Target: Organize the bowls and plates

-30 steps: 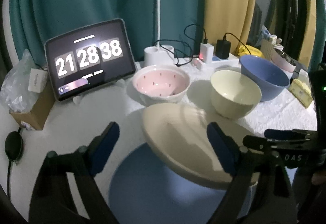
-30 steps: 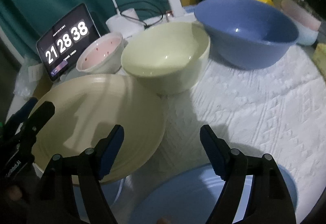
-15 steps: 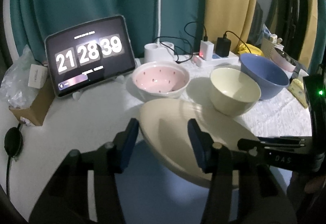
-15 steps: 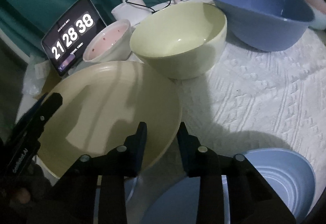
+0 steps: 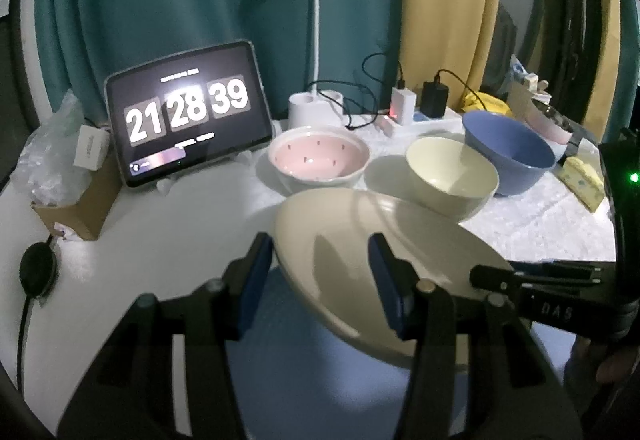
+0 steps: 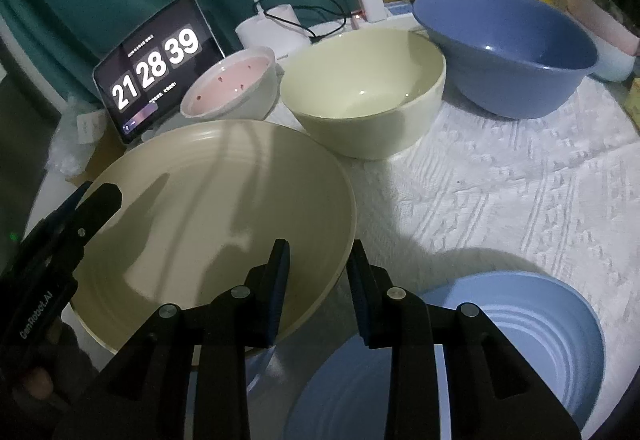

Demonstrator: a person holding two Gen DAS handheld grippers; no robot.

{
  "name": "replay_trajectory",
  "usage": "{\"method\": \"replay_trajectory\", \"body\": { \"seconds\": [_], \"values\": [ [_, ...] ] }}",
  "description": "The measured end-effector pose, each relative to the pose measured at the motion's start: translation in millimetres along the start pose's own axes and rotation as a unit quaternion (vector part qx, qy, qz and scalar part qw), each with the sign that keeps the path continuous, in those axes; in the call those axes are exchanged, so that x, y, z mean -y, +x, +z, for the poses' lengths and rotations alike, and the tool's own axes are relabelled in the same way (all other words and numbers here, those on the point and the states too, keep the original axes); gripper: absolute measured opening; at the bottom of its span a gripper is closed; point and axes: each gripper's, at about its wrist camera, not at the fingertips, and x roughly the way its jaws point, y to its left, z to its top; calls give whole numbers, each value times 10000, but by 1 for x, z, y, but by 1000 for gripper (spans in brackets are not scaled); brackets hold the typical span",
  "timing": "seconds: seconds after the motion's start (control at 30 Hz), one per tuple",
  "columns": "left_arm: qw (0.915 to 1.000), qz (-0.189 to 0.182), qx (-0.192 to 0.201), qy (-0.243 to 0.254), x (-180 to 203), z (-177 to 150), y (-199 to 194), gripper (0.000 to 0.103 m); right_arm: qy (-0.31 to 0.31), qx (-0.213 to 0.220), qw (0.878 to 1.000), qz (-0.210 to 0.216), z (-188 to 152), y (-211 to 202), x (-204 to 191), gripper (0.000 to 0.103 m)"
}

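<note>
A cream plate (image 5: 360, 240) (image 6: 208, 199) hangs tilted above a blue plate (image 5: 288, 340). My left gripper (image 5: 322, 264) is shut on the cream plate's left rim. My right gripper (image 6: 318, 272) is shut on its right rim; it shows in the left wrist view as a black bar (image 5: 532, 276). A second blue plate (image 6: 480, 352) lies under my right gripper. Behind stand a pink bowl (image 5: 318, 159) (image 6: 232, 87), a cream bowl (image 5: 452, 175) (image 6: 364, 91) and a blue bowl (image 5: 508, 151) (image 6: 504, 47).
A tablet clock (image 5: 188, 115) leans at the back left, beside a cardboard box (image 5: 76, 207) with plastic wrap. A white lamp base (image 5: 312, 111), chargers and cables (image 5: 412, 103) sit at the back. A white textured cloth (image 6: 500, 179) covers the right side of the table.
Both grippers have closed from wide open onto opposite rims of the cream plate. The plate has risen slightly and tilted above the blue plate.
</note>
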Motion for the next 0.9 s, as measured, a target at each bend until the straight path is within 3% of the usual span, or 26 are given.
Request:
{"method": "replay_trajectory", "body": {
  "seconds": [0.9],
  "values": [
    [9984, -170, 474, 261, 31, -25, -79, 51, -35, 674, 9976, -125, -49, -77, 0, 32]
  ]
}}
